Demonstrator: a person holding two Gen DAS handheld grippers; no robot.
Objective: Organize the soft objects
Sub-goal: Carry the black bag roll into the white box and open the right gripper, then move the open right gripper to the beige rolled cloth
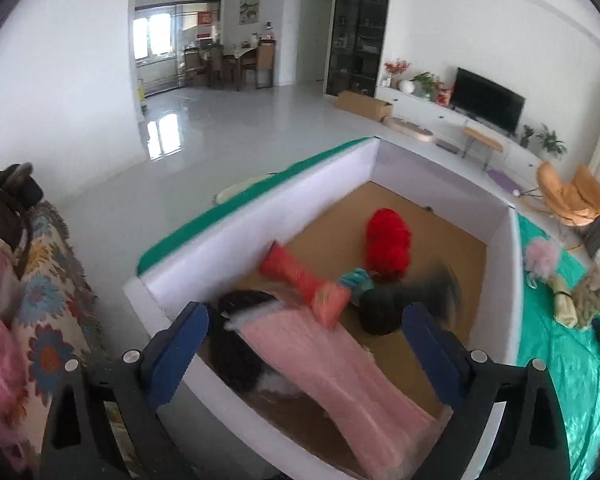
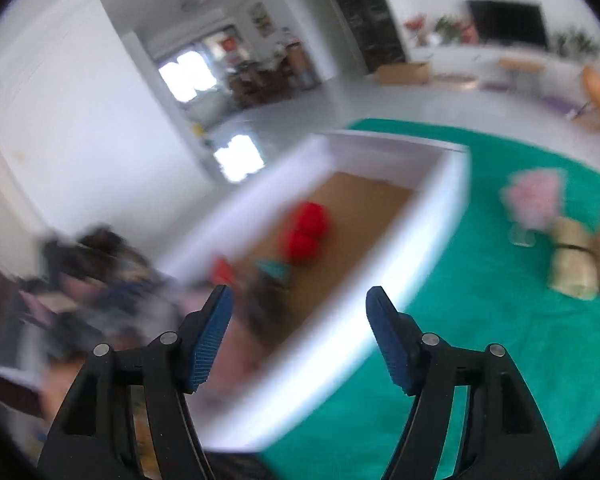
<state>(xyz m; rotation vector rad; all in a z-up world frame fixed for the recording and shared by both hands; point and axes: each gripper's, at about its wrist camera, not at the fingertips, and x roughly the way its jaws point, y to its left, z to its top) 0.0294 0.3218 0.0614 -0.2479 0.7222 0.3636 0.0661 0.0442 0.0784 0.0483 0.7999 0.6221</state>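
The left tongs (image 1: 306, 340) stand wide apart with nothing between the blue pads (image 1: 180, 354); they hang over the near end of the white box (image 1: 256, 216), and no pad touches anything. Below them, inside the box, a folded pink cloth (image 1: 340, 376) lies lengthwise on the brown floor, partly over a black bundle (image 1: 236, 356) against the left wall. Further in lie a red-orange roll (image 1: 300, 282), a small teal piece (image 1: 356, 280), a dark rounded item (image 1: 384, 308) and, beyond them, a red ball of yarn (image 1: 388, 246). The box's tall white walls ring all of this.

To the left of the box, off the worktop, a sofa with a flowered throw (image 1: 48, 292) carries pink cloth and a dark bag (image 1: 8, 204).

The right tongs (image 2: 300, 336) are also apart and empty, though less widely. Their view is smeared with blur. They hang above the box's near right wall, with the red yarn visible ahead inside the box.

To the right of the box, on the green worktop cover (image 2: 480, 340), a fluffy pink puff (image 2: 534, 200) sits nearest the box, then a pale yellow rolled cloth (image 2: 572, 268) tied with a dark band, and a beige knitted item at the frame edge, touching the roll. These three are well apart from both tongs, with the box wall between them and the left pair.
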